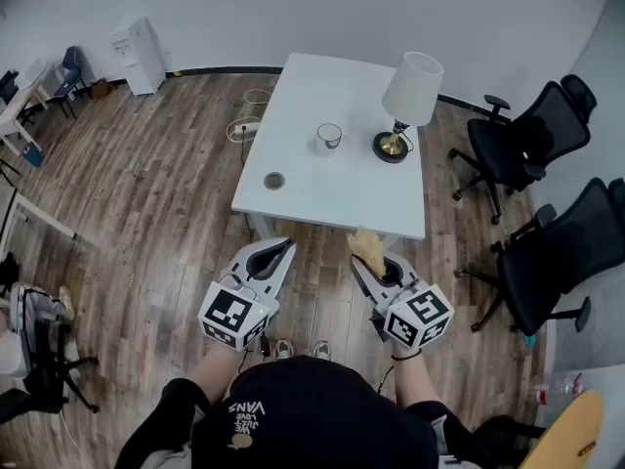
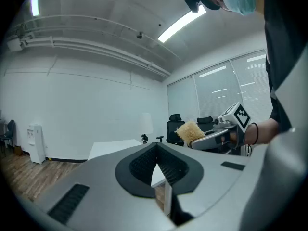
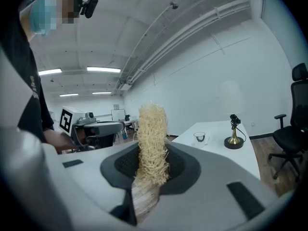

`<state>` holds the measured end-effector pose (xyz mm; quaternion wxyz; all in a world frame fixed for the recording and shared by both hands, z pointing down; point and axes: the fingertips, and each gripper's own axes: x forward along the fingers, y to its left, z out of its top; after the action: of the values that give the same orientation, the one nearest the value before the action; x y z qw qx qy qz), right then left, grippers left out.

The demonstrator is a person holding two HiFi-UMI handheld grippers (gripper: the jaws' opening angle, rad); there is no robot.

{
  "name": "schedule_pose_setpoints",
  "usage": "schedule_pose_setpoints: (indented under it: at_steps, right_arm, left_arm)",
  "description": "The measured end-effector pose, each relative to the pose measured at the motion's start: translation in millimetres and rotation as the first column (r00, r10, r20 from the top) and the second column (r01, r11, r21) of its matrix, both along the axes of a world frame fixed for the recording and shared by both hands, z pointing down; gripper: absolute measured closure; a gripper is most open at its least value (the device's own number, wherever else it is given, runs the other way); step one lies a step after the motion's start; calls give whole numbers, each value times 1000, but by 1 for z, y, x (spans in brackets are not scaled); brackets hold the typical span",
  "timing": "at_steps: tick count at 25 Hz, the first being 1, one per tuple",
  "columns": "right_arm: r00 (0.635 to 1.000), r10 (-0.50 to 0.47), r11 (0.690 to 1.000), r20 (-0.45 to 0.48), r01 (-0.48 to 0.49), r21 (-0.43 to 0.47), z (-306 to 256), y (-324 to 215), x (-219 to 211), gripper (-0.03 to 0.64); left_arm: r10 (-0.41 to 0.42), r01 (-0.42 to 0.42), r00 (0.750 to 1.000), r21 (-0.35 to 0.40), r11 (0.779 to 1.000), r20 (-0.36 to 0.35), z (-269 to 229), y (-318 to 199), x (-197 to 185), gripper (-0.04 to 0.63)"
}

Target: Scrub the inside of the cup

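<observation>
Cup (image 1: pixel 329 137) stood upright, mouth up, mid-way across the white table (image 1: pixel 322 198), well ahead of both claws. Left gripper (image 1: pixel 283 245) was clenched on nothing. Right gripper (image 1: pixel 363 252), slightly the nearer, gripped a straw-coloured fibre scrubber (image 1: pixel 366 244) pointing toward the cup. Counted: one small round disc (image 1: pixel 274 180), one cup, one scrubber, one table lamp (image 1: pixel 410 96).

Clear glass cup (image 1: pixel 329 137), rough straw-like scrubber (image 1: pixel 367 248), matt white table (image 1: pixel 322 189)

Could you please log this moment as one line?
left gripper: shut, empty | right gripper: shut on brush | cup: on table
</observation>
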<state>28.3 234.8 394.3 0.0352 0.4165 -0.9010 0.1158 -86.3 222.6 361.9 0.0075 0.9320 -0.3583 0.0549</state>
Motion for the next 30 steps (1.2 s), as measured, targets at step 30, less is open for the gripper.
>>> schedule_pose_setpoints:
  at_steps: [30]
  right_arm:
    - [995,-72,996,71,76,-53,28,-43,30,523]
  left_arm:
    - [-91,91,996,-23,996,1,25,-46,24,584]
